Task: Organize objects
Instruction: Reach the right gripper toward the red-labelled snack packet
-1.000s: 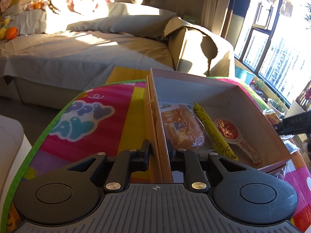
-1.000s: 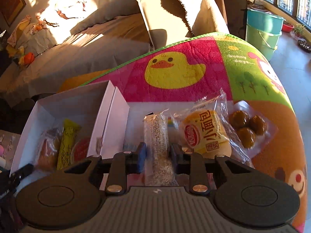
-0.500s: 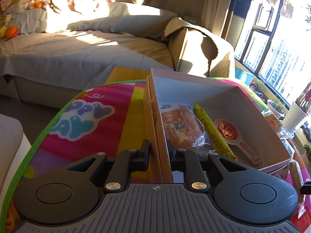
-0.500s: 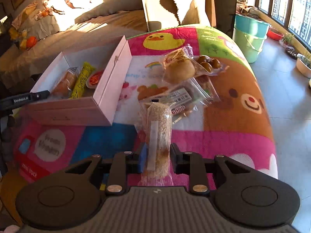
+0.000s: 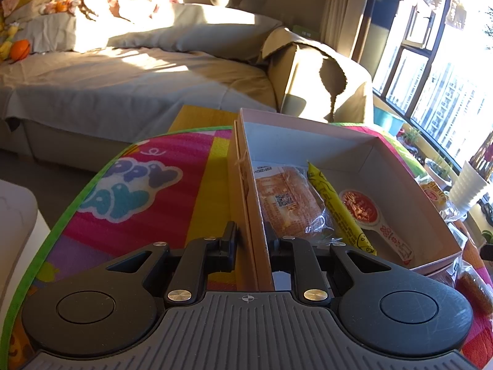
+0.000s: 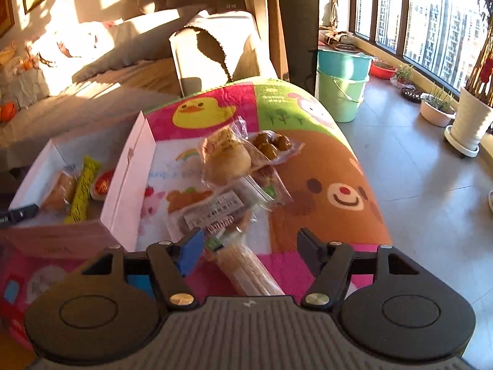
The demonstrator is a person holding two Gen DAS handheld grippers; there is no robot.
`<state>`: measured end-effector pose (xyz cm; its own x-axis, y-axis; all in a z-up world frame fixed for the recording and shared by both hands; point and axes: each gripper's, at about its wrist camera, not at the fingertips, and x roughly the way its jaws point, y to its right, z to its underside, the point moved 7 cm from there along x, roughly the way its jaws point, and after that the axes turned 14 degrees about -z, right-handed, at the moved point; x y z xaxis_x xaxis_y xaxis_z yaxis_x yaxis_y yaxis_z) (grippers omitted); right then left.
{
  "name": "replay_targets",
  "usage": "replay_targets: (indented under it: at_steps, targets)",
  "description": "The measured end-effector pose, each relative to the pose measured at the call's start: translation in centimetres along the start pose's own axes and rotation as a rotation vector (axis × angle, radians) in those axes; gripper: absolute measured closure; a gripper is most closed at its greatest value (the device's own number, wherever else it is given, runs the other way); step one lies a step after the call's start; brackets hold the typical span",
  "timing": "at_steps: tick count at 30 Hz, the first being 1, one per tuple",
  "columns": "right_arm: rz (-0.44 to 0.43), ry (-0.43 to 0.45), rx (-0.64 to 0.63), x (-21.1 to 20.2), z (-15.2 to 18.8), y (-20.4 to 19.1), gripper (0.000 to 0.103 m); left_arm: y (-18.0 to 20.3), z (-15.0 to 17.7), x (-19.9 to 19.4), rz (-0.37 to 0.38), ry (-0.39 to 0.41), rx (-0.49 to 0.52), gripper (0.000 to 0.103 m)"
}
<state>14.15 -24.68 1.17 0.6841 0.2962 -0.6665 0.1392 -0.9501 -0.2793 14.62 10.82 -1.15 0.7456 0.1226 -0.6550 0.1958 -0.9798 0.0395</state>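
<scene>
Left gripper point(image 5: 251, 234): jaws clamped on near wall of pink box point(image 5: 409, 182) on play mat point(image 5: 123, 209) | Right gripper point(image 6: 249, 243): jaws just opened wide, gripping nothing; sesame stick packet point(image 6: 252, 274) lay loose between them | Box contents: bread packet point(image 5: 289, 203), yellow stick point(image 5: 339, 209), red spoon-shaped packet point(image 5: 366, 212) | Bun packet point(image 6: 225, 157), brown balls point(image 6: 272, 145) on mat beside box.

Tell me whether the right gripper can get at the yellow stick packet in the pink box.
Probably yes: the pink cardboard box is open-topped, the yellow stick packet lies uncovered, and the right gripper is open, a sesame bar loose between its jaws.
</scene>
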Motion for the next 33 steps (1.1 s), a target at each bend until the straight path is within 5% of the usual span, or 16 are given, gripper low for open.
replay_targets:
  at_steps: [9, 11, 16, 21, 26, 28, 33]
  targets:
    - [0.016, -0.031, -0.034, 7.0, -0.5, -2.4, 0.036, 0.1, -0.3, 0.4, -0.007, 0.001, 0.005, 0.085]
    - [0.040, -0.036, -0.100, 7.3, -0.6, -2.8, 0.042, 0.2, -0.4, 0.6, -0.006, 0.001, 0.008, 0.085]
    - [-0.026, -0.072, -0.137, 5.6, -0.1, -3.0, 0.093, 0.1, -0.4, 0.5, 0.001, -0.005, 0.005, 0.085]
    - [-0.003, -0.104, -0.186, 3.6, 1.7, -2.7, 0.094, 0.0, -0.3, 0.1, 0.002, 0.000, 0.002, 0.085]
    - [0.011, -0.051, -0.152, 1.4, 1.4, -1.2, 0.084, 0.0, -0.2, -0.2, 0.010, 0.000, -0.001, 0.085]
    - [0.003, -0.048, -0.115, 1.0, 1.4, -0.6, 0.060, 0.0, -0.2, -0.2, 0.010, 0.000, -0.004, 0.085]
    - [0.017, -0.040, -0.063, 2.3, 1.2, -0.1, 0.033, 0.2, -0.2, -0.3, 0.003, 0.001, -0.003, 0.085]
